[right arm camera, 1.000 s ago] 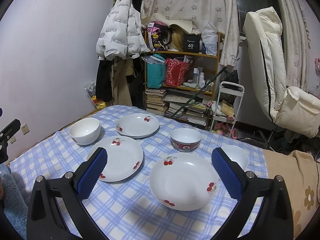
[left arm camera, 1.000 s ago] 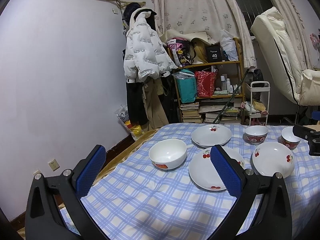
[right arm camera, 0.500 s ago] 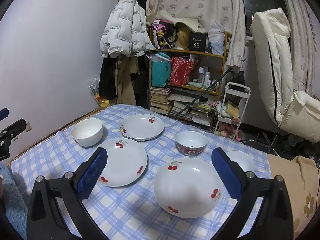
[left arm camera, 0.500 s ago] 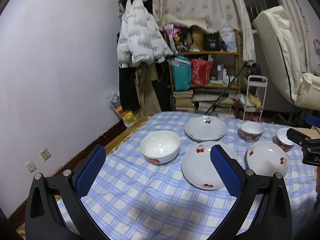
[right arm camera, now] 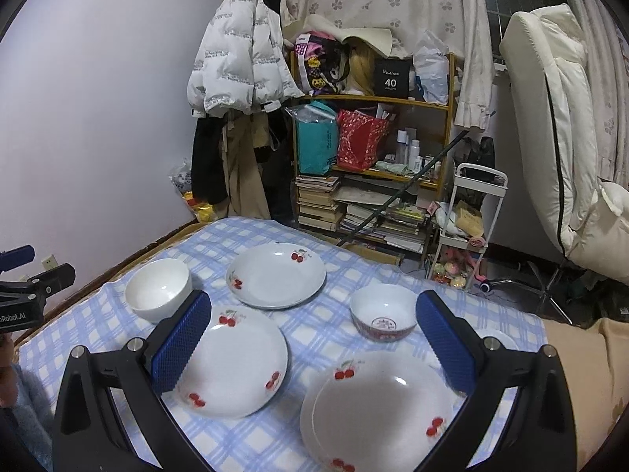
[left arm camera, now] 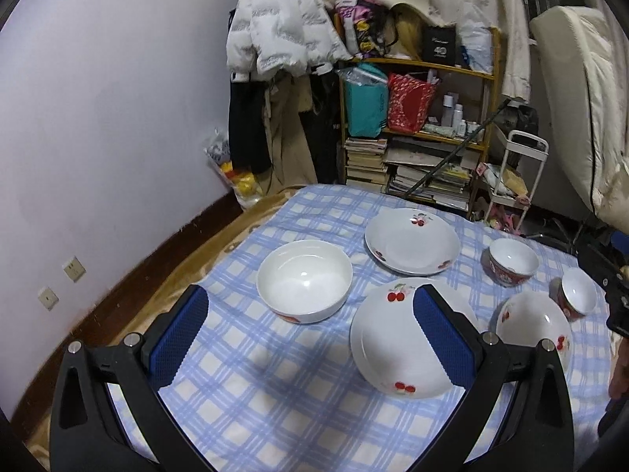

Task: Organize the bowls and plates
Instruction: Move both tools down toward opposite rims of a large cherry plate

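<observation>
Jaws of both the left gripper (left arm camera: 310, 338) and right gripper (right arm camera: 312, 340) gaped wide, empty; approach stage, next gripping the white cherry-print ceramic plate (right arm camera: 379, 409) at six o'clock.

Hidden or cut off, for your check:
- small bowl (right arm camera: 498, 339): you see only a sliver of rim behind the right gripper's finger (right arm camera: 444, 344).
- nearest cherry plate (right arm camera: 377, 409): lower rim cut by the frame edge.
- middle cherry plate (left arm camera: 397, 350): partly covered by the left gripper's finger (left arm camera: 442, 340).
- box lettering (right arm camera: 391, 78): beyond "40", too small to read.
</observation>
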### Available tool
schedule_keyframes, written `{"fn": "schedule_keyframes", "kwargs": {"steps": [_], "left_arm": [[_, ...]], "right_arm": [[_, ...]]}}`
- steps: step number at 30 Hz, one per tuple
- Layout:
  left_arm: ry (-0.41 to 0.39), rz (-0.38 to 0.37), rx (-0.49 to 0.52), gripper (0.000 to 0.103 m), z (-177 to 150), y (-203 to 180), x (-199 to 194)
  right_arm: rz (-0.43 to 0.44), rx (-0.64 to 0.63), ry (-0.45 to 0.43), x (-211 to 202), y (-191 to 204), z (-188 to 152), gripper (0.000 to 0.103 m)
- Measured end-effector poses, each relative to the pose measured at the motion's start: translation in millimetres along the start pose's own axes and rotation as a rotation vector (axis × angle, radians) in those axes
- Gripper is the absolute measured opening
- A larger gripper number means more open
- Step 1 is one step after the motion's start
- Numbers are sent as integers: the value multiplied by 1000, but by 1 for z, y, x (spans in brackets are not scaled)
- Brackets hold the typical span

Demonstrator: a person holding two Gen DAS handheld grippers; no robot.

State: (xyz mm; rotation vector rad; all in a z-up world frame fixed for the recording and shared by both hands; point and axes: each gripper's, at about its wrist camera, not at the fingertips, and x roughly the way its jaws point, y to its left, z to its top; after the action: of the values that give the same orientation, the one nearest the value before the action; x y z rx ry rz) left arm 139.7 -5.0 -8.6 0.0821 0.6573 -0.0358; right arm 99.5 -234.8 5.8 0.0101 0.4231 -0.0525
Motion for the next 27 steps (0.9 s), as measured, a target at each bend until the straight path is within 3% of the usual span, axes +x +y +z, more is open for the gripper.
{"fn": "schedule_keyframes", "kwargs": {"steps": [11, 21, 26, 27], "left_arm": [[129, 16, -31, 102, -15, -9, 73], [255, 29, -27, 102, -38, -14, 128], [340, -13, -59, 102, -50, -10, 146], [349, -14, -55, 102, -51, -11, 149]], "right_arm": [[16, -6, 101, 72, 6, 1, 103], [57, -3, 220, 127, 16, -29, 84], [85, 1, 290, 142, 20, -43, 79], [92, -3, 306, 146, 21, -46, 74]]}}
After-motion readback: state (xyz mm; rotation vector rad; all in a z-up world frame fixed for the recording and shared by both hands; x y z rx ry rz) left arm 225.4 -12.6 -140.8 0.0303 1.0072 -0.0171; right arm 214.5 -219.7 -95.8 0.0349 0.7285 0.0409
